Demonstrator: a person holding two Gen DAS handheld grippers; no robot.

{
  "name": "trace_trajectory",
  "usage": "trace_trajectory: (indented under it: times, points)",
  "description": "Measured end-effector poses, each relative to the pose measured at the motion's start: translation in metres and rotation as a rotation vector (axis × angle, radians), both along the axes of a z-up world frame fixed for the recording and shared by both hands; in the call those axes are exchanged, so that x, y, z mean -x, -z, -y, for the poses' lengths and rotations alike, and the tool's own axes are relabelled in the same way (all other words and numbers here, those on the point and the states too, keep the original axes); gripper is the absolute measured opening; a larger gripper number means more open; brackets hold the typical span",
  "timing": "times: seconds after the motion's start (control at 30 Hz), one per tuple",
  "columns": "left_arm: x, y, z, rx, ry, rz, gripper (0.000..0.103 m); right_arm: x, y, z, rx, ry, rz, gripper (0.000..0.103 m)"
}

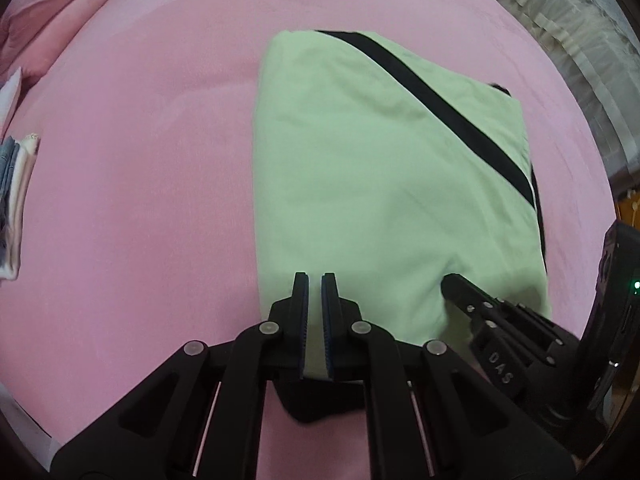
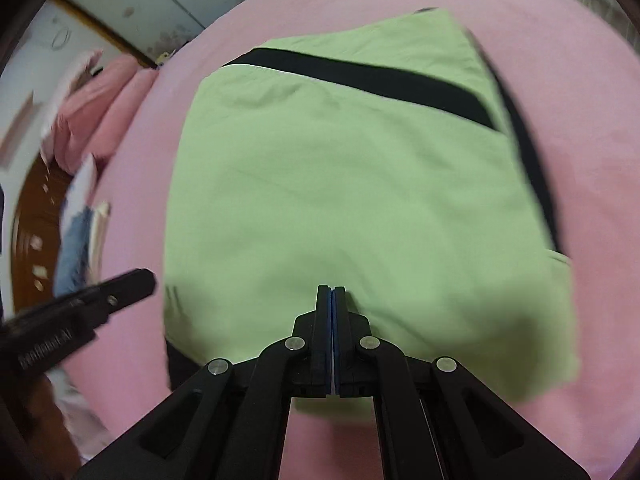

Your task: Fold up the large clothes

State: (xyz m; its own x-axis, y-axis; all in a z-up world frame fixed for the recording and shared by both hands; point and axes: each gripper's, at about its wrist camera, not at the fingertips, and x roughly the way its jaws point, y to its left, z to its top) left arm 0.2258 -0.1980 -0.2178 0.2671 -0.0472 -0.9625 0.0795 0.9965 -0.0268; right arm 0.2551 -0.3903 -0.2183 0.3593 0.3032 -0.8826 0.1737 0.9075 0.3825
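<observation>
A light green garment (image 1: pixel 360 184) with a black stripe (image 1: pixel 432 100) lies folded into a rough rectangle on the pink bed sheet (image 1: pixel 140 200). It also shows in the right wrist view (image 2: pixel 340 200). My left gripper (image 1: pixel 315 280) hovers over the garment's near left corner with a narrow gap between its jaws and nothing in it. My right gripper (image 2: pixel 331 292) is shut and empty over the garment's near edge. The right gripper also shows in the left wrist view (image 1: pixel 452 284), and the left gripper shows in the right wrist view (image 2: pixel 140 280).
Pink pillows (image 1: pixel 44 20) lie at the far left of the bed. A stack of folded clothes (image 1: pixel 16 192) sits at the bed's left edge, also in the right wrist view (image 2: pixel 80 232). A pale curtain (image 1: pixel 568 40) hangs beyond the right side.
</observation>
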Motion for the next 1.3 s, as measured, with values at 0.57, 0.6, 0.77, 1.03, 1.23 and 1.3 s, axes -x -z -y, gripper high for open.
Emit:
trace_trajectory:
  times: [0.57,0.6,0.77,1.03,1.23,1.3]
  points:
    - [-0.102,0.020,-0.032,0.174,-0.145,0.018,0.006,-0.159,0.022,0.054,0.033,-0.032,0.251,0.000]
    - [-0.102,0.021,-0.030,0.165,-0.136,0.020,0.006,-0.152,0.024,0.060,0.036,-0.016,0.253,0.000]
    - [-0.087,0.023,-0.031,0.130,-0.123,0.020,0.006,-0.121,0.016,0.067,0.259,0.140,0.254,0.000]
    - [-0.019,0.019,-0.036,0.114,-0.084,0.001,0.006,-0.064,0.032,0.105,0.370,0.161,0.125,0.000]
    - [0.037,0.005,-0.030,0.036,-0.051,-0.074,0.006,0.032,0.008,0.115,0.324,0.223,0.078,0.003]
    - [0.051,0.003,-0.029,-0.031,-0.063,-0.139,0.006,0.039,-0.008,0.091,0.308,0.220,0.045,0.004]
